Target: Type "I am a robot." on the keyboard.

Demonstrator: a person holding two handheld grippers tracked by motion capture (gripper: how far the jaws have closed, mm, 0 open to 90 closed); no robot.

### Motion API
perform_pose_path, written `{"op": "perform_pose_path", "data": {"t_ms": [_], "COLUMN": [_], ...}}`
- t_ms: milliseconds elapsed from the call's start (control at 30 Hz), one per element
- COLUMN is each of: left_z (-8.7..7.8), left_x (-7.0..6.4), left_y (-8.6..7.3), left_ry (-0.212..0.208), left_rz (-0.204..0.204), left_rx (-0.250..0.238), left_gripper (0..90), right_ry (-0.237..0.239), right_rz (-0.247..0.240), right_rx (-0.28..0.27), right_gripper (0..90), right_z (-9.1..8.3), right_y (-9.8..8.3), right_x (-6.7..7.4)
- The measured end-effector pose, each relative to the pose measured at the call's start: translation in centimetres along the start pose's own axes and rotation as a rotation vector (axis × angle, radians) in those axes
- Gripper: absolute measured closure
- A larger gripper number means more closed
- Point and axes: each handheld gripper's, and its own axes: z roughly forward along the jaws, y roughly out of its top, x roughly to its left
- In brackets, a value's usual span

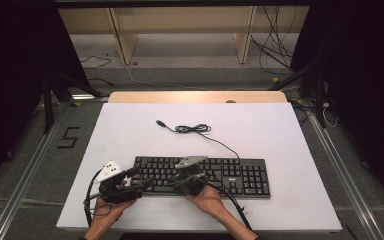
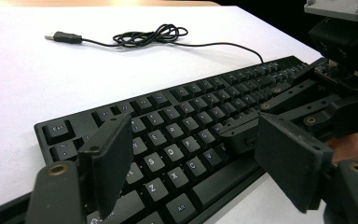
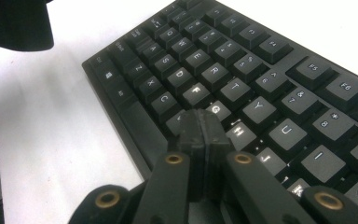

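Right gripper view: right gripper (image 3: 204, 126), jaws pressed together, poised as a key-pressing tip over the G/H keys of the black plastic keyboard (image 3: 242, 84) on the white table (image 1: 130, 135), likely next pushing down, left gripper (image 2: 191, 158) hovering wide apart.

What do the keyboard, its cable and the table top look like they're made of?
Keyboard: likely matte black plastic; keycaps give a dull sheen and carry white printed legends. Cable: thin black, probably rubber or plastic sheathing, since it lies in loose coils. Table top: smooth, matte white surface, maybe laminate.
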Motion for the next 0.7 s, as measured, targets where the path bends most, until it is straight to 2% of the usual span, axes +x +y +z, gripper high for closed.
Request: {"op": "perform_pose_path", "data": {"t_ms": [300,433,567,700], "left_z": [0.0,0.0,0.0,0.1], "left_x": [0.0,0.0,0.0,-0.1], "left_y": [0.0,0.0,0.0,-0.1], "left_ry": [0.000,0.001,0.000,-0.001], "left_rz": [0.003,0.002,0.002,0.009], "left_rx": [0.003,0.004,0.003,0.005], "left_gripper": [27.3,27.3,27.3,27.3], "right_ry": [-0.003,0.004,0.024,0.025], "right_rz": [-0.006,0.010,0.028,0.039], "right_rx": [0.003,0.001,-0.025,-0.046], "right_gripper": [90.0,90.0,85.2,81.6], "right_z": [0.2,0.1,-0.4,-1.1], "right_y": [-0.2,-0.2,0.0,0.2], "right_x": [0.0,0.0,-0.3,-0.7]}}
